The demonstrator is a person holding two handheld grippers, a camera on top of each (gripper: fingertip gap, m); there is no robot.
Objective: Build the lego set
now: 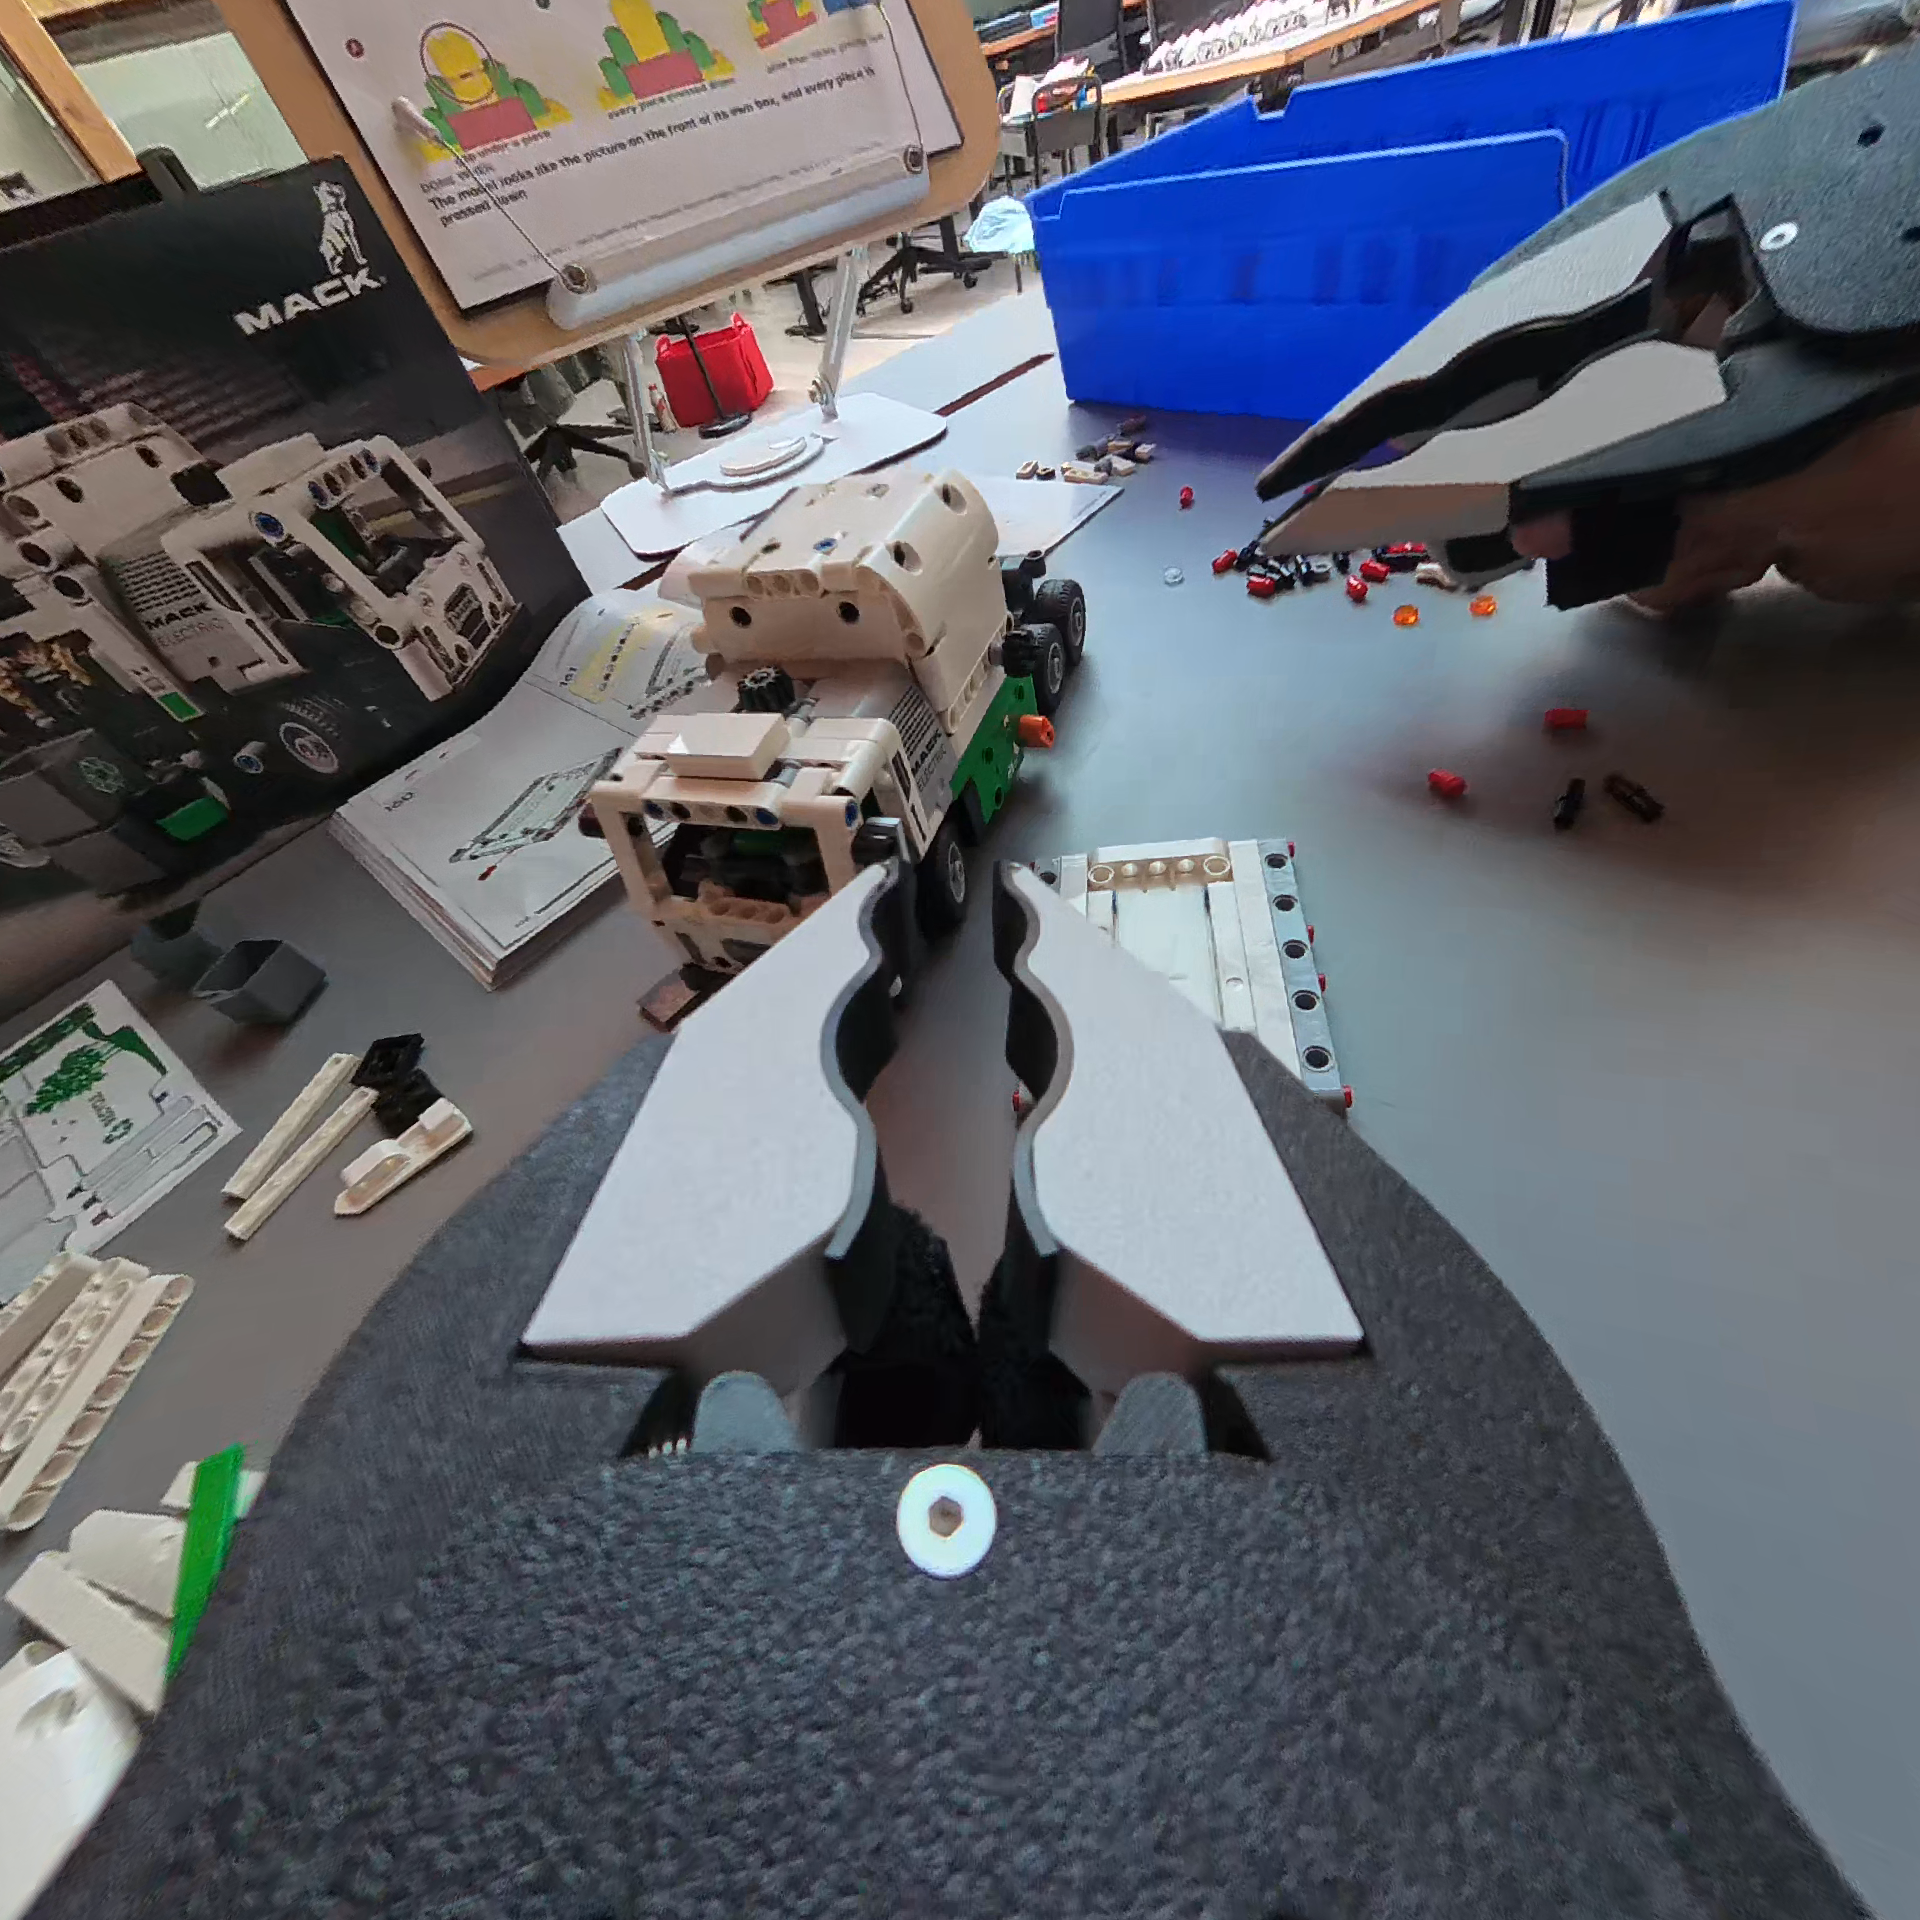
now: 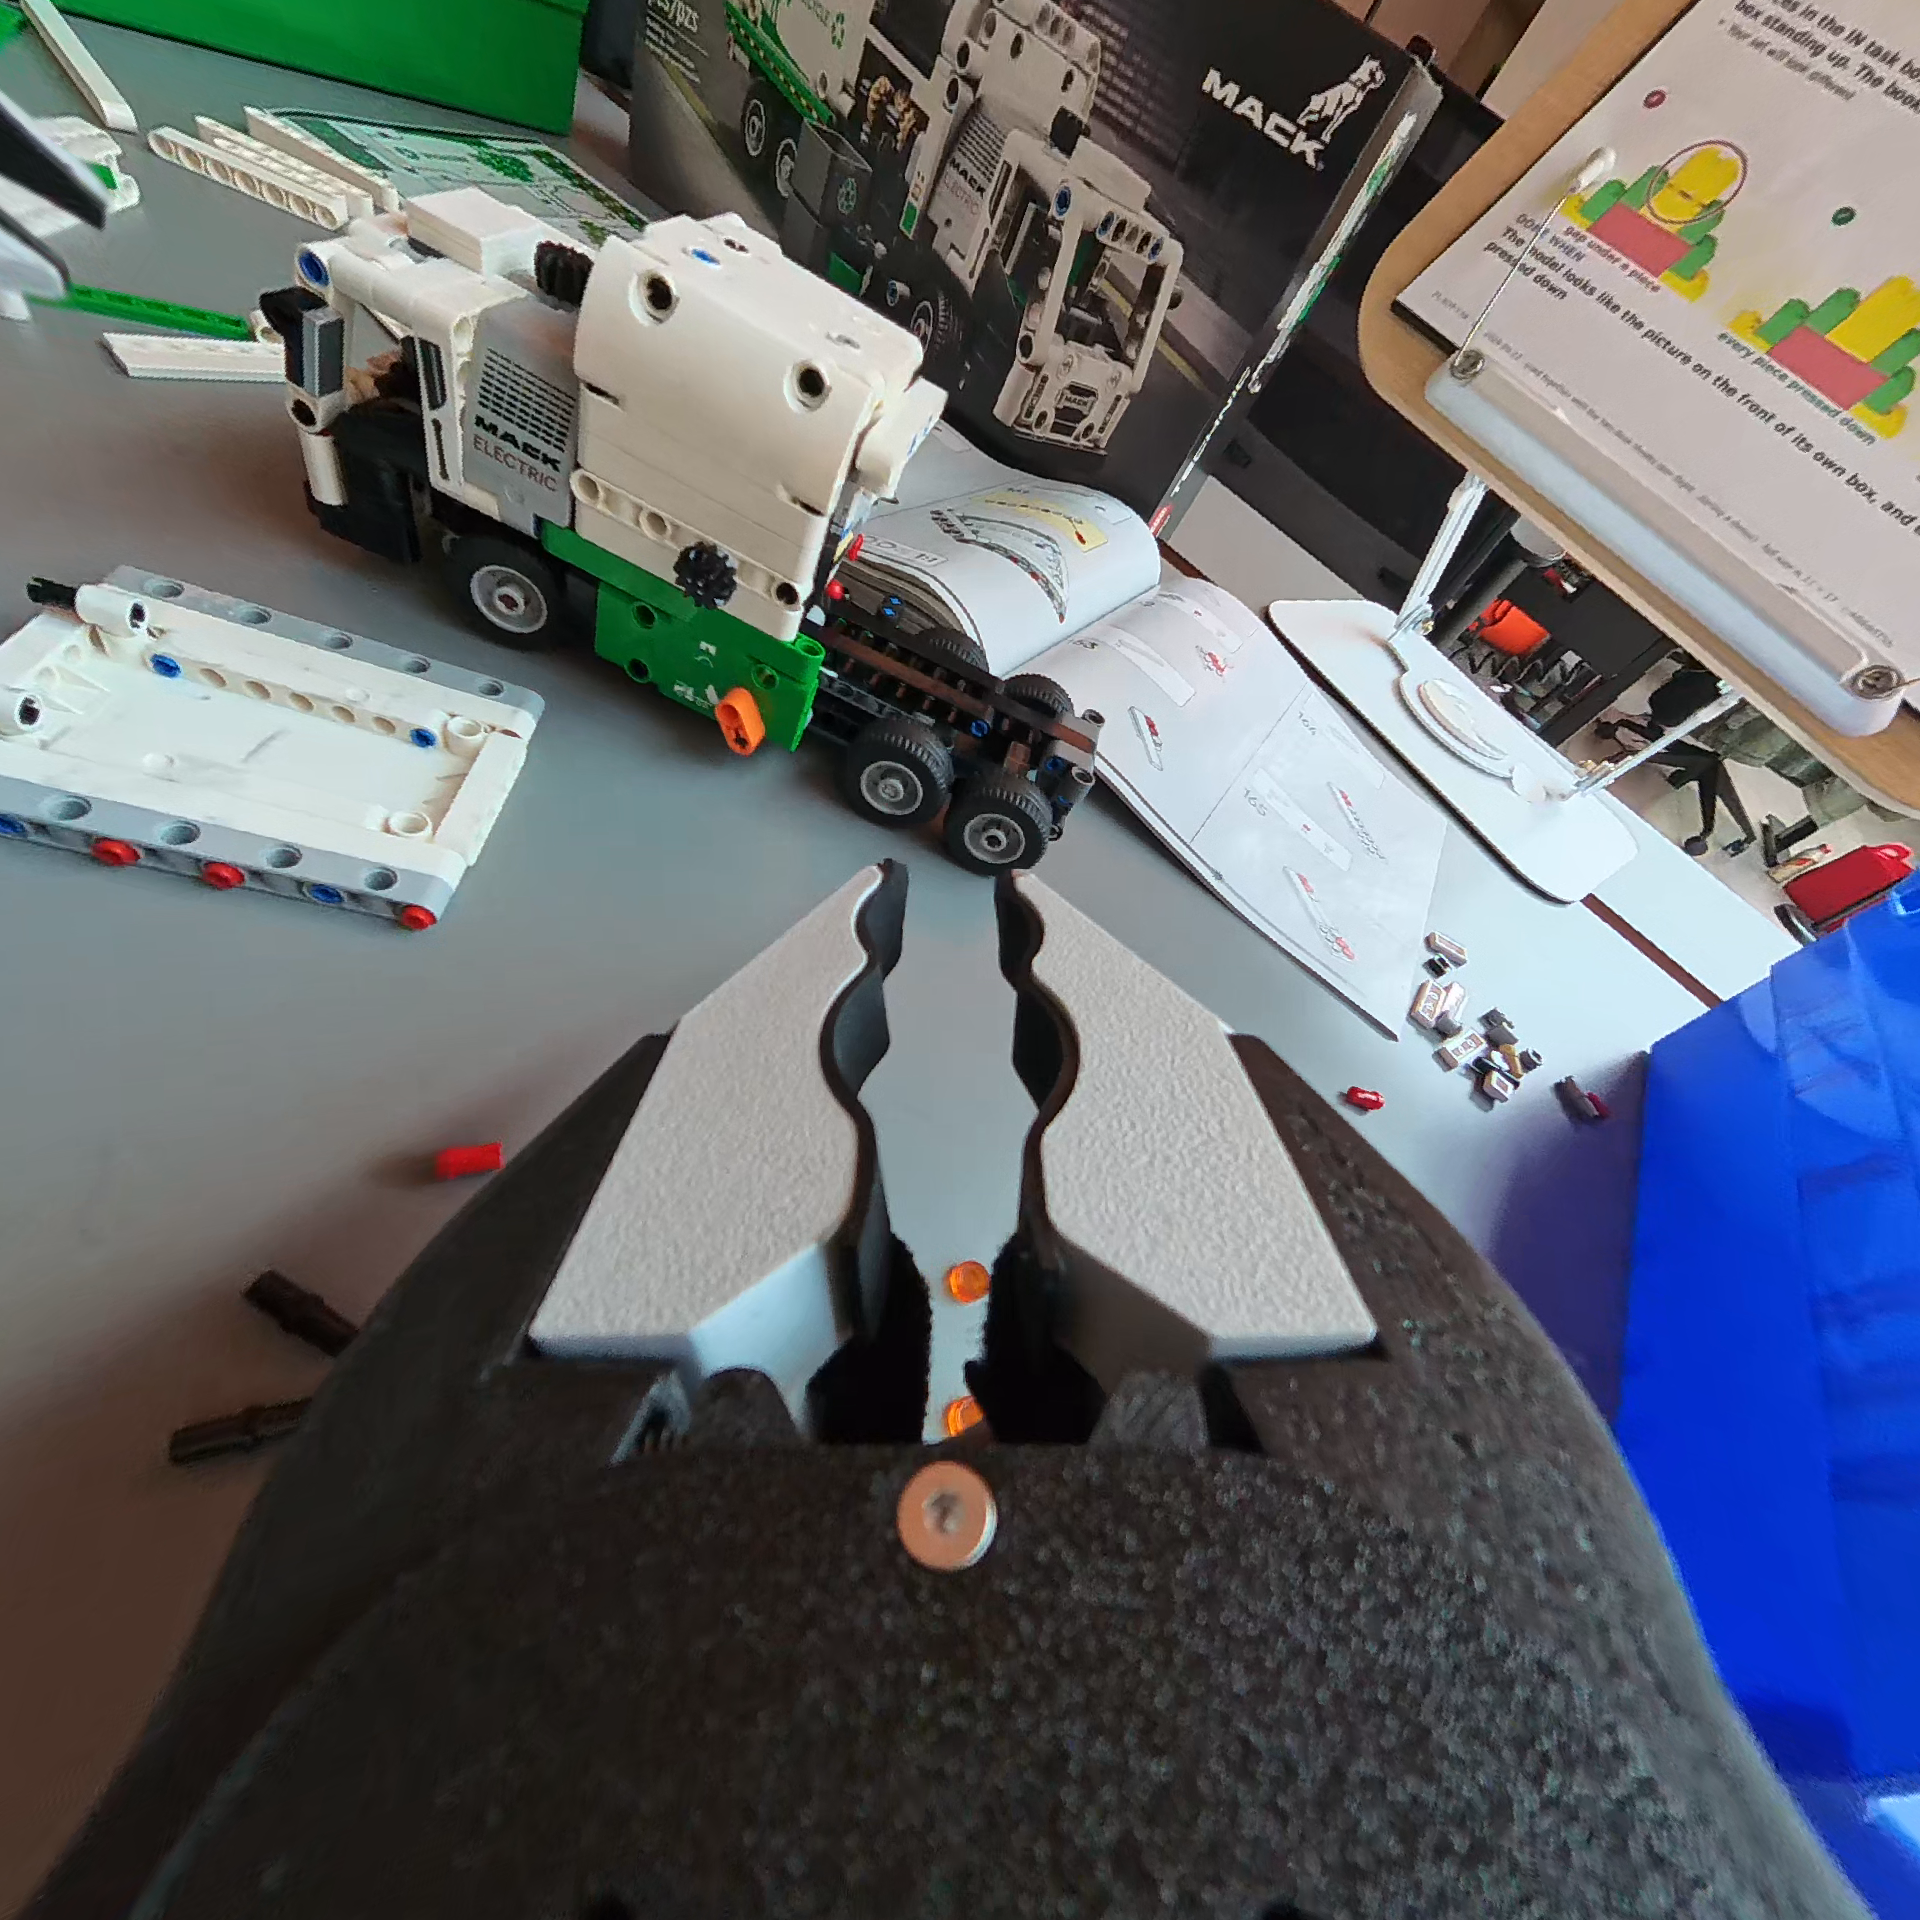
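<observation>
Smooth matt grey counter (image 1: 1558,1195). Glossy white-and-green plastic truck model (image 2: 623,457). Glossy blue plastic bin (image 1: 1299,260), upper right. Rough, grainy black tongs body with matt grey fingers (image 2: 748,1122). Paper instruction booklet (image 1: 499,831).

Grey table (image 1: 1558,1143) fills most of both views, matte top with soft daylight glare across it. Upper middle of the left wrist view, past the table edge, you get an open workspace: black office chairs (image 1: 925,260) on a pale floor, and long desks (image 1: 1195,62) at the top right of the frame, cluttered with stuff too small to make out. A red bin (image 1: 717,369) sits on the floor there too. Far upper left shows a wooden post (image 1: 62,94). In the right wrist view, right edge, another black chair (image 2: 1704,769) stands on the floor.
</observation>
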